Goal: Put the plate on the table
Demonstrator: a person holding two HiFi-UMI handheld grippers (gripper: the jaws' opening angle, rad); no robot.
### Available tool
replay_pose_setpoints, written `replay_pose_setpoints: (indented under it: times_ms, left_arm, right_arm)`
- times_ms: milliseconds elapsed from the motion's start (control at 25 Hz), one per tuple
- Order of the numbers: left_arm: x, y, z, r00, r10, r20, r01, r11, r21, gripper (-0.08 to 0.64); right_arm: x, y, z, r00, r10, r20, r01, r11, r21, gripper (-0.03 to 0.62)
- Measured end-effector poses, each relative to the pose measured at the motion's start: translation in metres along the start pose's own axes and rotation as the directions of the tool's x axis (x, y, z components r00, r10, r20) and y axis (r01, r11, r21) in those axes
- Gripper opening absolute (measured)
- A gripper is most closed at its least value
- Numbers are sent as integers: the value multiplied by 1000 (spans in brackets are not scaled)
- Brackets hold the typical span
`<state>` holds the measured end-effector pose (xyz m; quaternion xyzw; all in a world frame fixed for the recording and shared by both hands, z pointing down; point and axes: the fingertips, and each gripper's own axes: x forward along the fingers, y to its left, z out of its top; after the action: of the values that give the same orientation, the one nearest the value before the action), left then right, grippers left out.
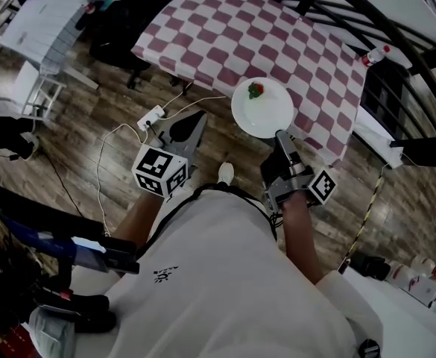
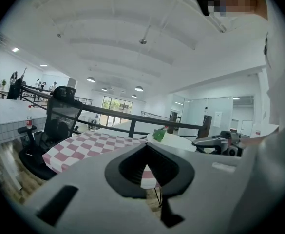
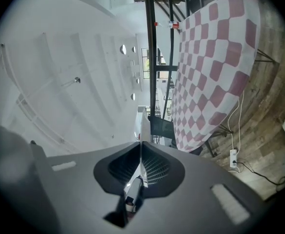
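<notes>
Past the white shirt [image 1: 225,274], the right gripper [image 1: 283,136] clamps the plate [image 1: 266,114] by its rim. The plate, bearing a strawberry [image 1: 256,89], hangs over the table [image 1: 277,36] at its near edge and looks not yet set down. Lowering and letting go remain. The left gripper [image 1: 193,125] is closed on nothing.

The shirt [image 1: 232,274] is white with a tiny black mark. The left gripper [image 1: 195,118] and right gripper [image 1: 282,136] are grey, with black-and-white cubes [image 1: 160,171].
</notes>
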<state>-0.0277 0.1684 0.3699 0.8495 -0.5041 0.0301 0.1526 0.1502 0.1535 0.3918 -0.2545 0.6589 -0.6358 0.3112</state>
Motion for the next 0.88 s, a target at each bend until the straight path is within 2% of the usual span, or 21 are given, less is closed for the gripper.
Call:
replay_pose_setpoints:
  times_ms: [480,720,880]
  left_arm:
    - [66,-5,4,999,49,-8,-49,999,-3,2]
    - [72,-2,14,998,65,-18,-66,998,-9,2]
    - [95,3,11,995,89,-33,-89,996,-13,2]
  right_arm:
    - [17,-18,67,998,-23,-55,23,1000,2,20]
    - [23,-10,76,998,-25,-66,25,1000,4,20]
    - [36,-22,100,996,-30,-82,31,999,18,20]
